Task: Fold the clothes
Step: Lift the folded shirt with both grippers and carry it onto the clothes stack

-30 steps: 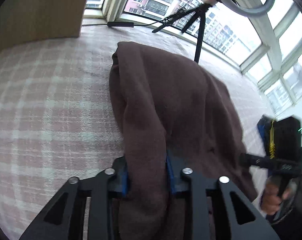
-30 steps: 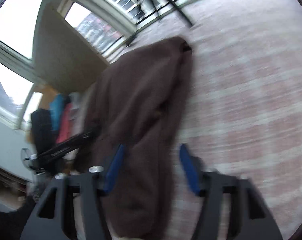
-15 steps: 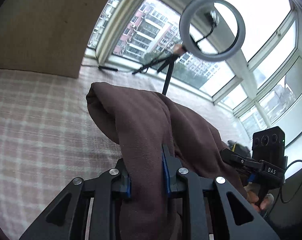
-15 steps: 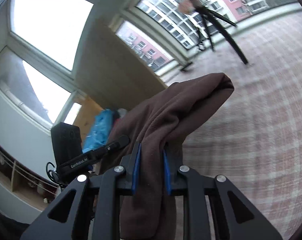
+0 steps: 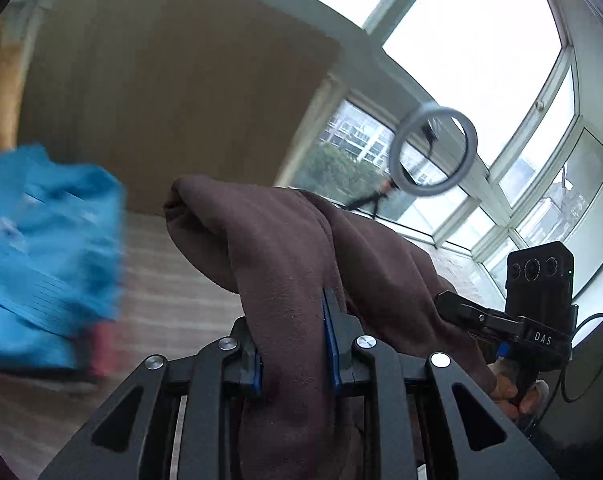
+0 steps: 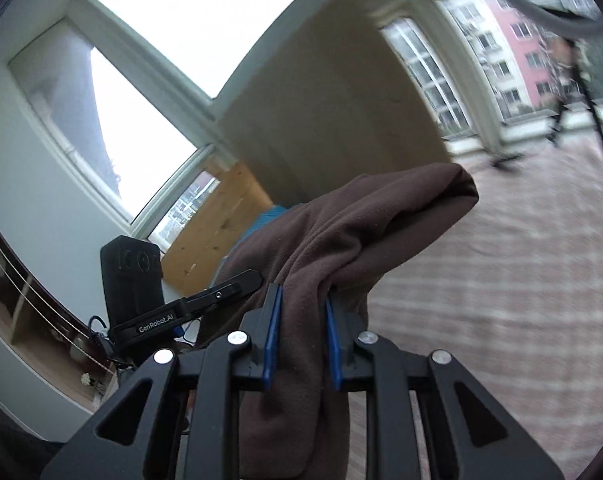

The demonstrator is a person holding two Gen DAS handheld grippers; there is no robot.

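A brown fleece garment [image 5: 285, 248] is bunched and held up off the checked cloth surface [image 6: 501, 280]. My left gripper [image 5: 291, 344] is shut on one part of it, with the fabric squeezed between the blue pads. My right gripper [image 6: 299, 340] is shut on another part of the same garment [image 6: 341, 240], which hangs down between its fingers. The right gripper shows in the left wrist view [image 5: 537, 320] close on the right. The left gripper shows in the right wrist view [image 6: 141, 292] close on the left.
A blue garment [image 5: 41, 256] over something red lies at the left, blurred. A tan board [image 6: 329, 112] leans against the windows. A ring light [image 5: 433, 152] on a tripod stands at the far edge by the window. A wooden panel [image 6: 217, 232] stands behind.
Both grippers have lifted the brown garment off the checked surface and swung it left toward the blue garment. The right gripper, open a second ago, shut on the fabric.
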